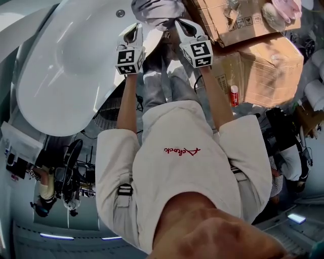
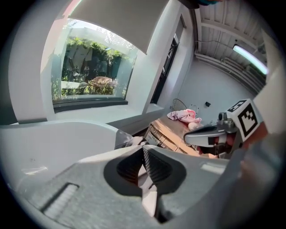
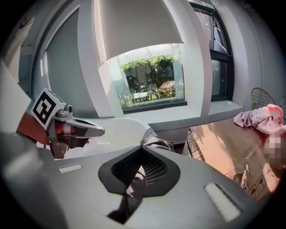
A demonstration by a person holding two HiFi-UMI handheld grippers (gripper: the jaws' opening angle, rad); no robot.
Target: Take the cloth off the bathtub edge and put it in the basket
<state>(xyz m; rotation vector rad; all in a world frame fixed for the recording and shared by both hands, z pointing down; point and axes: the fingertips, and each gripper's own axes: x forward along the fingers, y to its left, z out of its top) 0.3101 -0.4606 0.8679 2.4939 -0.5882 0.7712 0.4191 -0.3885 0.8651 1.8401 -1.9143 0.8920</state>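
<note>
A grey striped cloth [image 1: 157, 11] lies bunched on the end rim of the white bathtub [image 1: 66, 60]. My left gripper [image 1: 132, 31] and right gripper [image 1: 183, 26] hang side by side just short of the cloth, one toward each end of it. Both are shut, with nothing seen between the pads. In the left gripper view the cloth [image 2: 129, 142] shows just past the tips of the left gripper [image 2: 144, 148], beside the tub [image 2: 53, 143]. The right gripper view shows the cloth [image 3: 156, 142] beyond the right gripper [image 3: 142, 150]. A round wire basket [image 3: 263, 98] stands far right.
Stacked cardboard boxes [image 1: 263, 66] stand right of the tub, with a pink cloth [image 3: 263, 118] on top. A red-capped bottle [image 1: 234, 95] sits by the boxes. A window [image 3: 149, 78] lies behind the tub. Dark equipment [image 1: 61, 182] stands on the floor at lower left.
</note>
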